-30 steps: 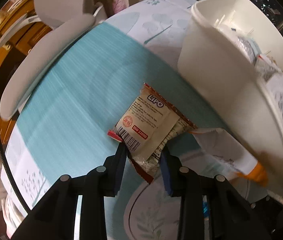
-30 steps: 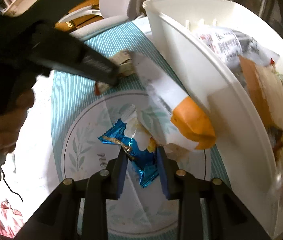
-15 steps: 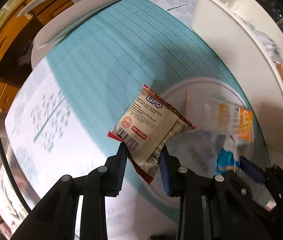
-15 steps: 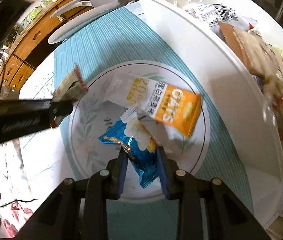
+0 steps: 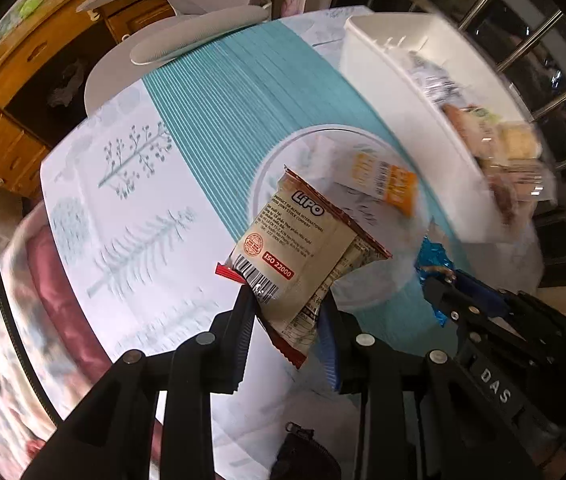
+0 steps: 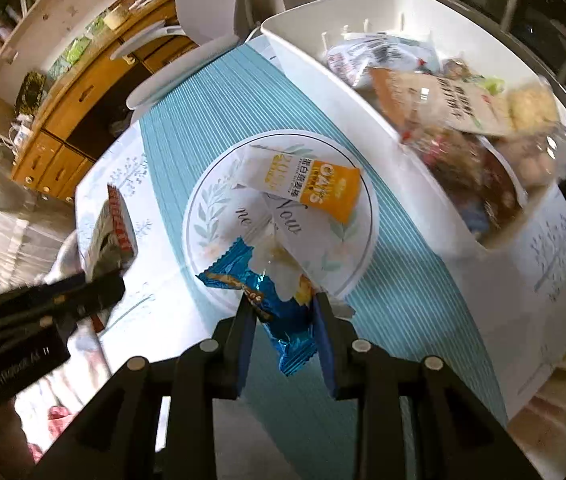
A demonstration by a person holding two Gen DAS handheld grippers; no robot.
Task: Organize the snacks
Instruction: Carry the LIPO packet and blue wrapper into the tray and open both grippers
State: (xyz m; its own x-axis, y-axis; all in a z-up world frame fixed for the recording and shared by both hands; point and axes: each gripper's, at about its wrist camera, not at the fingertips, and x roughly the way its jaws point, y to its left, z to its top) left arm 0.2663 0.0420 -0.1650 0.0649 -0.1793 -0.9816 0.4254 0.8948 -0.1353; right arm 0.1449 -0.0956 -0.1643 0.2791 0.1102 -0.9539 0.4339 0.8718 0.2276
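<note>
In the left wrist view, my left tool (image 5: 287, 312) is clamping a beige Lipo packet (image 5: 297, 248) with red edges at the lower centre of the frame, the packet sticking upward between the two fingers, lifted off the tabletop (image 5: 131, 200); at the lower right, my right tool (image 5: 439, 284) is pinching a blue wrapper (image 5: 433, 258). In the right wrist view, my right tool (image 6: 281, 316) is closing tight on that blue wrapper (image 6: 279, 300) at the lower centre, above the near rim of a round white plate (image 6: 211, 208); an orange and white oats packet (image 6: 311, 188) is lying on the plate, in the middle of the frame; a teal striped mat (image 6: 211, 96) is spreading under the plate; a white bin (image 6: 323, 80), heaped with mixed snack bags, is filling the upper right; my left tool (image 6: 111, 276) is showing at the left edge, gripping the Lipo packet (image 6: 113, 228).
</note>
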